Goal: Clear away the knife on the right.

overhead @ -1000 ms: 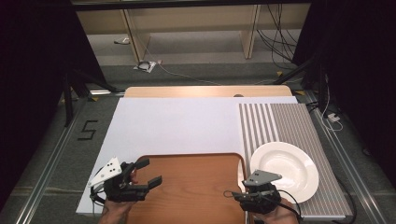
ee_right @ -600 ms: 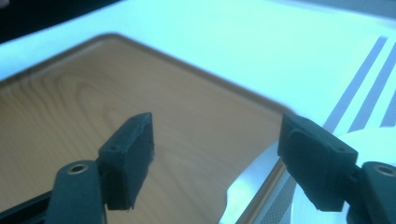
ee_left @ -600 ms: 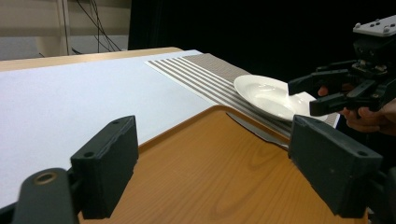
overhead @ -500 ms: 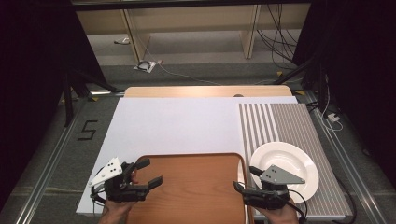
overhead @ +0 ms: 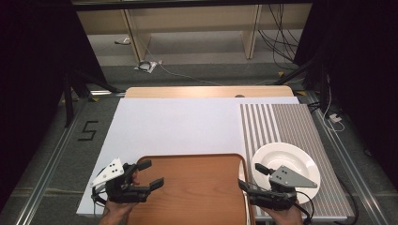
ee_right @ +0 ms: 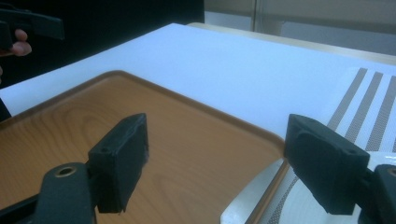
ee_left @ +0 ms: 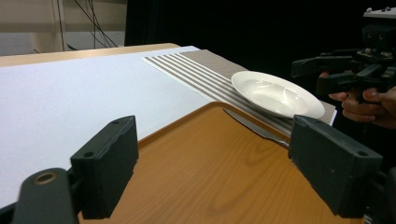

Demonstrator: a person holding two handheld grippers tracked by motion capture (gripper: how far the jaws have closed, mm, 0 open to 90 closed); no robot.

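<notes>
While my right gripper has just been opening its jaws (nothing between them), the silver table knife lies released beside the rectangular wooden tray; my left gripper gapes empty.

the tray ran off the bottom edge of the high view, its near rim unseen. the right gripper covered the near left part of the plate there, and both hands were cut at the wrist. the knife, beside the tray's right rim, had its near end hidden behind a jaw in the left gripper view. in the right gripper view the plate was a blurred white patch, cut by the bottom edge.
</notes>
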